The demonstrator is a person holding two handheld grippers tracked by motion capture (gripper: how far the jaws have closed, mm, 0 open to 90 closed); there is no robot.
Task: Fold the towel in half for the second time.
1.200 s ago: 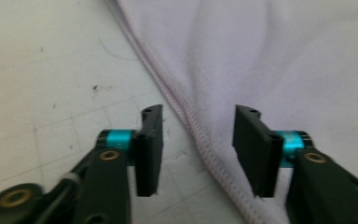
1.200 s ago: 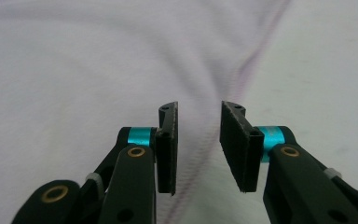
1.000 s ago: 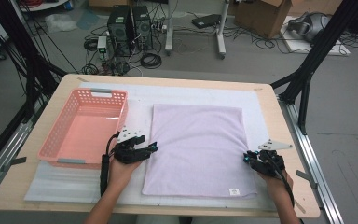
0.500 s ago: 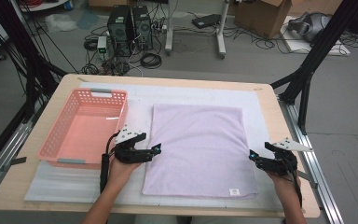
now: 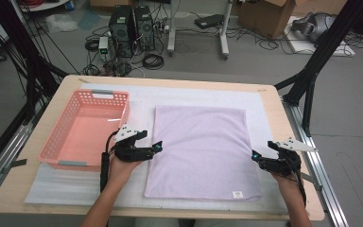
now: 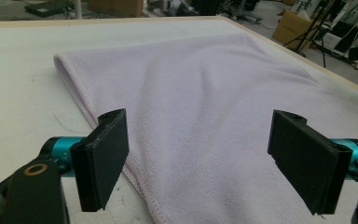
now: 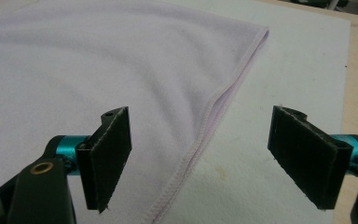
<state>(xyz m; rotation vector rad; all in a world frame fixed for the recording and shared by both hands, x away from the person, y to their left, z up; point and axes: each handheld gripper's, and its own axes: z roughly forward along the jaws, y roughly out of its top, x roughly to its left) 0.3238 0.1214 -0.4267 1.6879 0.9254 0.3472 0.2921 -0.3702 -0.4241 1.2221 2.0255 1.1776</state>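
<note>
A lavender towel lies folded flat on the white mat, with a small label near its front right corner. My left gripper stands open at the towel's left edge. In the left gripper view the towel lies under and between the wide-apart jaws of that gripper, and its hem runs past the left jaw. My right gripper is open at the towel's right edge. In the right gripper view the towel's stitched hem runs between the spread jaws of that gripper. Neither gripper holds anything.
An empty pink plastic basket sits on the table's left side, just left of my left gripper. The wooden table edge runs close to the right hand. Black frame legs, cables and computer cases stand on the floor beyond the table.
My right gripper has drifted a little to the right, off the towel's right edge. The left gripper has hardly moved. The towel lies as before.
</note>
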